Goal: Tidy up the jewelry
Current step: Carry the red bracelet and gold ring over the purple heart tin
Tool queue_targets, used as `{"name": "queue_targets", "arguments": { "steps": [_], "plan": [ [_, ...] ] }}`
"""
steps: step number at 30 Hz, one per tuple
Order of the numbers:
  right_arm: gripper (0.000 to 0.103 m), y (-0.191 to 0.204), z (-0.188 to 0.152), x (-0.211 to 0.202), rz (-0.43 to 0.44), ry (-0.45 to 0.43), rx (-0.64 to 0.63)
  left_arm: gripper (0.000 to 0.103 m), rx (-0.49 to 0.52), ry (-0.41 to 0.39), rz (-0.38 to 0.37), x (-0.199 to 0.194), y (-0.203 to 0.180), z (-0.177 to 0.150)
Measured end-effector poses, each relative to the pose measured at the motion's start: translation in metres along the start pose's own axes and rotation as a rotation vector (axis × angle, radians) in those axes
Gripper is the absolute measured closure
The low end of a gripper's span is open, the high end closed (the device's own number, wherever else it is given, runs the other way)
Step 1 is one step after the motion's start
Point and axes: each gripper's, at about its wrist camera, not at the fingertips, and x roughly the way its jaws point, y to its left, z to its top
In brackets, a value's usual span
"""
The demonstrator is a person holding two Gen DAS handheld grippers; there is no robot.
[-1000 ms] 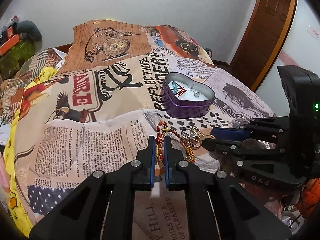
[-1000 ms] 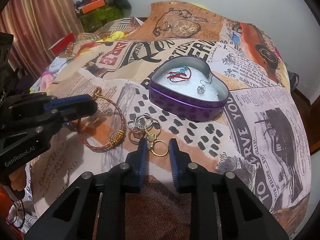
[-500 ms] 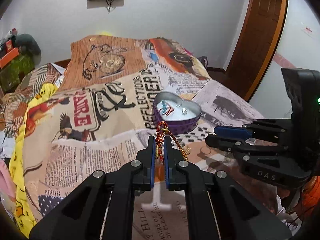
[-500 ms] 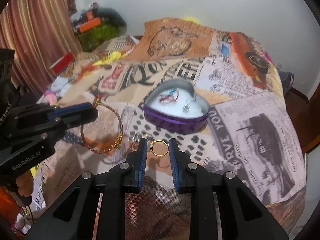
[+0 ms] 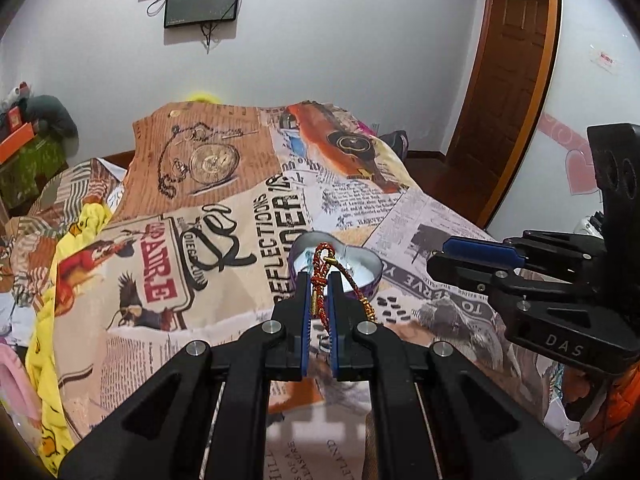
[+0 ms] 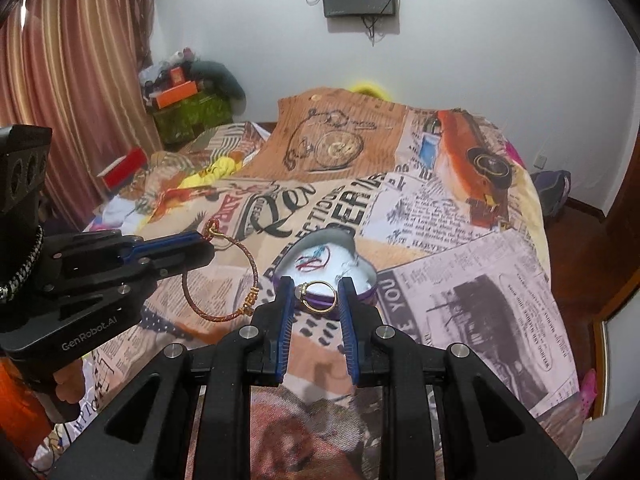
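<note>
A purple heart-shaped tin (image 5: 370, 278) (image 6: 360, 256) with white lining sits on the newspaper-print bedspread; red and blue jewelry lies inside. My left gripper (image 5: 319, 292) is shut on a red and gold braided bracelet (image 5: 320, 276), which hangs as a loop in the right wrist view (image 6: 224, 280), raised above the bed near the tin. My right gripper (image 6: 316, 296) is shut on a gold ring with a pale stone (image 6: 318, 296), held in the air in front of the tin. The right gripper also shows in the left wrist view (image 5: 476, 258).
The bedspread (image 5: 224, 256) covers a bed with a yellow cloth (image 5: 44, 320) at its left edge. Clutter and boxes (image 6: 188, 104) stand by the curtain. A wooden door (image 5: 508, 80) is at the right, and a monitor (image 5: 202, 0) hangs on the wall.
Both grippers have risen well above the bed. The left lifted the bracelet and the right lifted the gold ring away from the ring pile. The tin looks smaller and farther.
</note>
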Motion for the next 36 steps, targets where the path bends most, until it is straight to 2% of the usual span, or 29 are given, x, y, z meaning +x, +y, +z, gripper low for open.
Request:
{"name": "queue_targets", "arguments": {
  "steps": [7, 14, 26, 36],
  "plan": [
    [0.083, -0.01, 0.005, 0.004, -0.001, -0.022, 0.011, 0.097, 0.011, -0.018, 0.008, 0.009, -0.002, 0.012],
    [0.083, -0.022, 0.007, 0.023, 0.007, -0.006, 0.035, 0.097, 0.012, -0.014, 0.01, 0.029, 0.002, 0.022],
    [0.083, -0.032, 0.007, 0.062, 0.053, 0.063, 0.062, 0.097, -0.01, 0.049, -0.007, 0.08, 0.011, 0.027],
    [0.083, -0.033, 0.003, 0.081, 0.053, 0.119, 0.039, 0.097, 0.009, 0.102, -0.018, 0.102, 0.011, 0.017]
  ]
}}
